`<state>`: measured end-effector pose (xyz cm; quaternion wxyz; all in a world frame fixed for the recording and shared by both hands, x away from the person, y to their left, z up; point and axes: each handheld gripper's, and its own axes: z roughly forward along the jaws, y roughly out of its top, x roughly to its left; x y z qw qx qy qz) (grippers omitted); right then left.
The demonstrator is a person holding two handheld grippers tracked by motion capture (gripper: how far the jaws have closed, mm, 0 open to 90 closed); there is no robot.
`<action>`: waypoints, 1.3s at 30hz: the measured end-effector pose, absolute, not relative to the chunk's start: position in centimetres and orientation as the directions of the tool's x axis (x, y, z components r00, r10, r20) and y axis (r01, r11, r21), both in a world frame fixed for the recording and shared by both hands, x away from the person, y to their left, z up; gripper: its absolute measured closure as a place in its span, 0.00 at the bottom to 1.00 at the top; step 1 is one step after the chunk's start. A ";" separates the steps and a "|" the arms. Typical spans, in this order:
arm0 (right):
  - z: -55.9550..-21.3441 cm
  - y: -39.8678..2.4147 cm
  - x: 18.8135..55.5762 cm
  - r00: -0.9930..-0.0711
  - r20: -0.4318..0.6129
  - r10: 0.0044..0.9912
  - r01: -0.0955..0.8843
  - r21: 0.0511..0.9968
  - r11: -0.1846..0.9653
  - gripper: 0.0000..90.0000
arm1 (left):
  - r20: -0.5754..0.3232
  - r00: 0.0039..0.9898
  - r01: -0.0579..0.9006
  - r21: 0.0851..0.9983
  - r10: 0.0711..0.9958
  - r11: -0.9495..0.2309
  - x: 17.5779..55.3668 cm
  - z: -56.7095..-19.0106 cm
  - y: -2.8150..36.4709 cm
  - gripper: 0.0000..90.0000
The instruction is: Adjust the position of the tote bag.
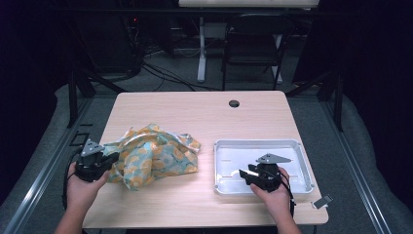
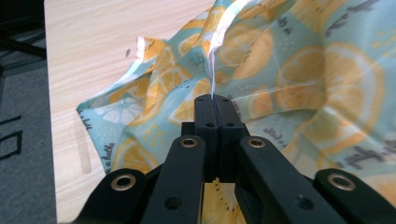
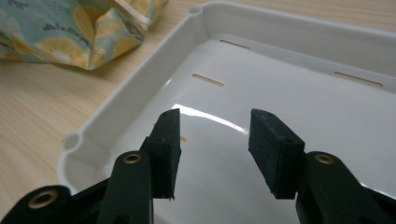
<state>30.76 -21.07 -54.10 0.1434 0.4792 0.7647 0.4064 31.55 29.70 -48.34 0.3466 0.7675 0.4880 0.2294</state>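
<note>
Hands reach in from the near edge of the desk [image 1: 195, 105], 1 claw in each. The left claw [image 1: 113, 158] sits near the left edge, and its 2 jaws are squeezed together on a thin fold of the lemon cloth [image 1: 153, 155]. In the left gripper view, the left claw [image 2: 212, 100] pinches a pale edge of the cloth [image 2: 299, 79] that stands up. The cloth lies crumpled on the left half of the desk. The right claw [image 1: 246, 174] hangs over the white tray [image 1: 292, 144] near the right front corner, jaws apart and holding nothing. Farther back, a small round hole [image 1: 234, 103] sits near the far edge. A dark chair [image 1: 253, 39] stands beyond the desk.
</note>
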 end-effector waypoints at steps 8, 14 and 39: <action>-52.7 -19.2 31.8 -0.540 0.177 0.823 0.613 0.753 0.240 0.52 | -0.029 0.450 0.553 0.793 0.892 -0.254 31.0 -47.1 29.7 1.00; -51.8 -16.7 32.9 -0.571 0.133 0.810 0.600 0.741 0.301 0.58 | -0.032 0.462 0.541 0.802 0.887 -0.253 30.8 -46.6 29.5 1.00; -48.3 -6.6 38.6 -0.734 0.149 0.663 0.554 0.697 0.456 0.72 | -0.071 0.473 0.547 0.805 0.878 -0.230 30.8 -46.5 29.7 1.00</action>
